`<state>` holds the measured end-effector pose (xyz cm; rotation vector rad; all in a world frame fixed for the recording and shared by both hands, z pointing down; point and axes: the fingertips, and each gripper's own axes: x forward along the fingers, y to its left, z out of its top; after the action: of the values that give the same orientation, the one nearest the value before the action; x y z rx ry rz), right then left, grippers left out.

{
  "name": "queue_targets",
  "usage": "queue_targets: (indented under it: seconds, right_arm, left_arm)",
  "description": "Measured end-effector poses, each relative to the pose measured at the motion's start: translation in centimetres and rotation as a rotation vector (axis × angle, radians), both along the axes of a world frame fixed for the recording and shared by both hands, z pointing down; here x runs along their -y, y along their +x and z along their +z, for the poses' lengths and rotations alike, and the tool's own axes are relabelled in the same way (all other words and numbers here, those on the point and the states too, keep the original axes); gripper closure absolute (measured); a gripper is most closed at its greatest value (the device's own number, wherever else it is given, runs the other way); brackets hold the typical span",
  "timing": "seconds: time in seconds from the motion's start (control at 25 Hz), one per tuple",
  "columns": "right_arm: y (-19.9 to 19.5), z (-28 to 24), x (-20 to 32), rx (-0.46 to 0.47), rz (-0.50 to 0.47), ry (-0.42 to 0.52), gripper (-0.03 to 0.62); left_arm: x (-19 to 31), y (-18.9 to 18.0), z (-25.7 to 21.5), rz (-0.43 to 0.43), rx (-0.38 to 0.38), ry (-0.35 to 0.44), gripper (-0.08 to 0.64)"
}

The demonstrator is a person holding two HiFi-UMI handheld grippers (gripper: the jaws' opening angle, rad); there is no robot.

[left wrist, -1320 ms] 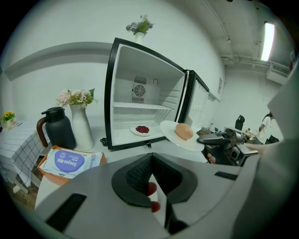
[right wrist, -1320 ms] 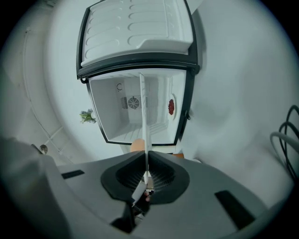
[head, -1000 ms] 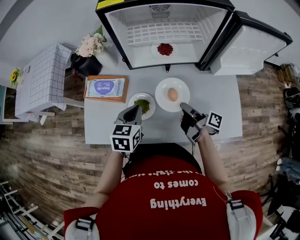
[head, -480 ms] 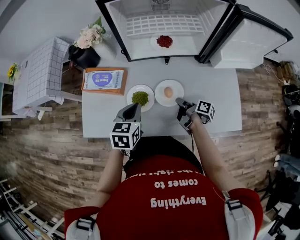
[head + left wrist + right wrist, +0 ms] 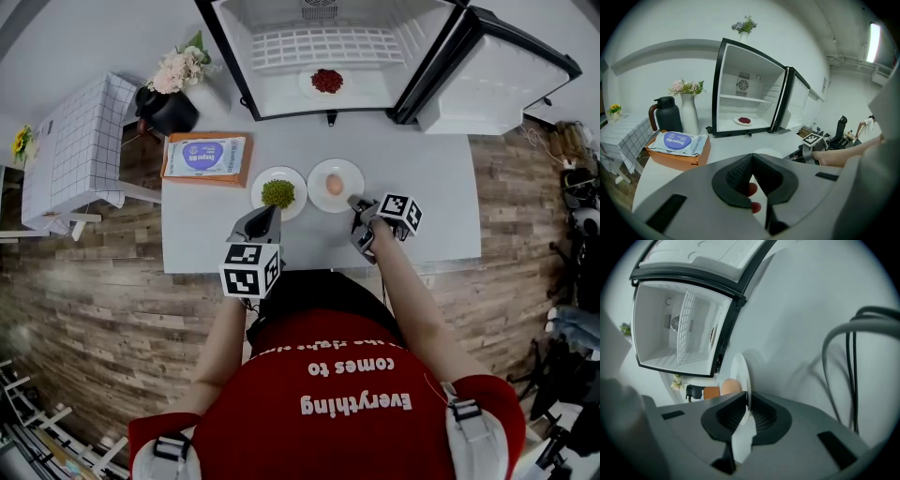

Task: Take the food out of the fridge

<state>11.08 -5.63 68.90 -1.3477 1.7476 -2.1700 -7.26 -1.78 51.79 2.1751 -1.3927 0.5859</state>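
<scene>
1. The fridge stands open at the back of the counter, with red food on a plate inside.
2. The egg plate seems to rest on the counter beside the greens, its rim clamped in the right tongs.
3. Best let it settle flat, open gently, and withdraw level so the egg stays put.
4. The left tongs are together, empty.

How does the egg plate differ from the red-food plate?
The egg plate is out over the table; the red-food plate sits inside the fridge. The right hand-held gripper is shut on the egg plate's rim; nothing touches the red-food plate. One carries an egg, the other a red heap. Both are round and white.
</scene>
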Motion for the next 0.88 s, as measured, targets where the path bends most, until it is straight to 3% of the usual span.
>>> queue_targets:
  seconds: [0.12,0.28,0.48,0.6,0.68,0.72,0.76,0.8,0.88]
  right_arm:
    - [-0.1,0.6,-0.3,-0.133,-0.091,-0.026,0.549]
    - [-1.0,0.5,-0.7,-0.282,-0.206,-0.027,0.435]
    - [0.2,0.5,-2.1,-0.595,-0.358,-0.054,0.423]
    - [1.4,-0.6,-3.0,-0.714,-0.357,-0.016,0.426]
    - [1.4,-2.0,-3.1,-0.679,-0.321,0.044,0.452]
    - [1.1,-2.9,-3.0,-0.613,-0.292,0.083,0.503]
    - [0.5,-4.1,-2.8,-0.507,-0.259,0.130,0.544]
    - [-0.4,-5.5,-2.7,-0.363,-0.220,0.184,0.546]
    - [-1.6,-8.7,-2.3,-0.018,-0.113,0.278,0.551]
  left_arm:
    - [-0.2,0.1,0.1,0.001,0.000,-0.002,0.553]
    - [-0.4,0.3,0.3,0.007,0.001,-0.005,0.553]
    - [-0.6,0.5,0.4,0.008,0.002,-0.003,0.553]
    - [-0.3,0.4,0.4,0.007,0.001,0.001,0.552]
    - [0.2,0.4,0.3,0.007,0.000,0.007,0.553]
    - [0.4,0.5,0.2,0.007,0.000,0.010,0.552]
    - [0.7,0.6,0.2,0.008,-0.001,0.012,0.552]
    - [0.9,0.7,0.1,0.009,-0.002,0.013,0.553]
    - [1.3,1.0,0.1,0.016,-0.005,0.014,0.553]
